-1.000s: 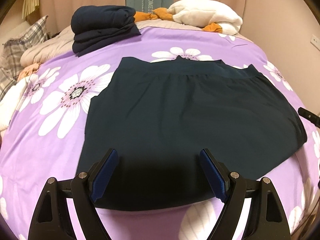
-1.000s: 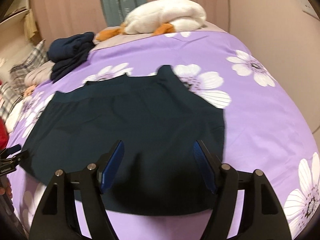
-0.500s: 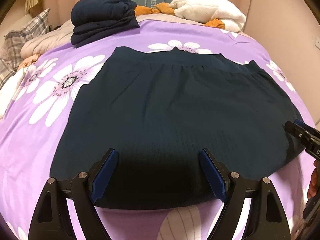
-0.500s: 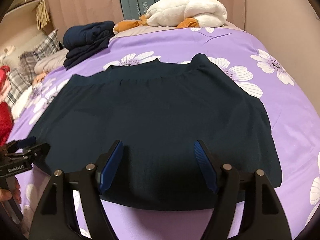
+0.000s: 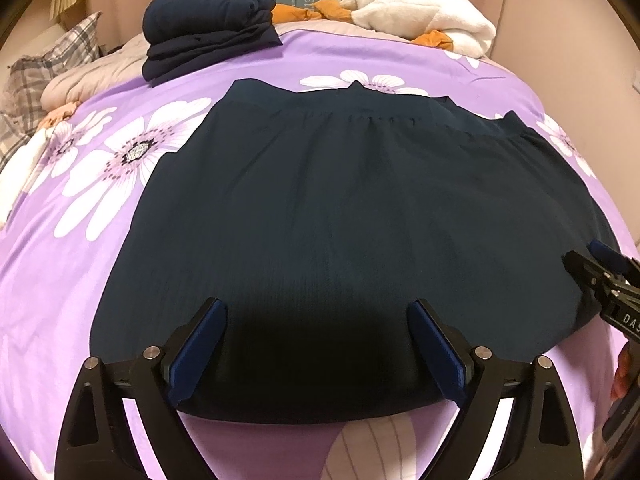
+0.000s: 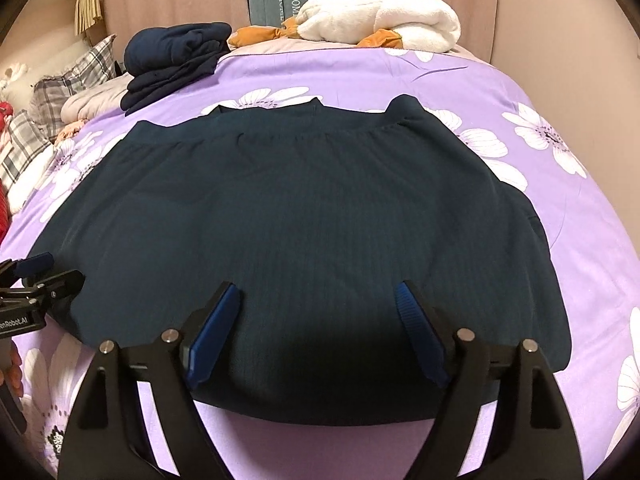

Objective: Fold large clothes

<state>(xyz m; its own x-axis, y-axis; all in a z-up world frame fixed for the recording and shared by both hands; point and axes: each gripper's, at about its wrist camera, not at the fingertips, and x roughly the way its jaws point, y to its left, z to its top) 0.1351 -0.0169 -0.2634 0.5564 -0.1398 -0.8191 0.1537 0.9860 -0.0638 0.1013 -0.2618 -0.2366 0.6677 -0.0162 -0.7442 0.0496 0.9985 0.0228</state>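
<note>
Both tongs are opening as I bring them in over the near hem. Left tongs [image 5: 316, 354]: blue pads spread wide, dark cloth showing between them, pads not pressing on it. Right tongs [image 6: 318, 330]: same condition, jaws parting, nothing gripped.

Change from a second ago: both wrist views now sit closer and lower over the dark garment [image 5: 352, 216], which fills more of each frame than it did. In the left view the right tongs [image 5: 604, 284] have come into sight at the right edge, by the garment's right side; a second ago only a sliver showed there. In the right view the left tongs [image 6: 32, 284] likewise sit at the garment's left edge.

Garment position: spread flat on the purple flowered bed cover [image 5: 80, 220], gathered band at the far side, plain hem nearest me. A stack of folded dark clothes [image 5: 208, 32] sits far left, well apart.

Reading: approach finished, grasp not begun. I judge the next step is to close on the near hem at both points and carry it toward the far band.
</note>
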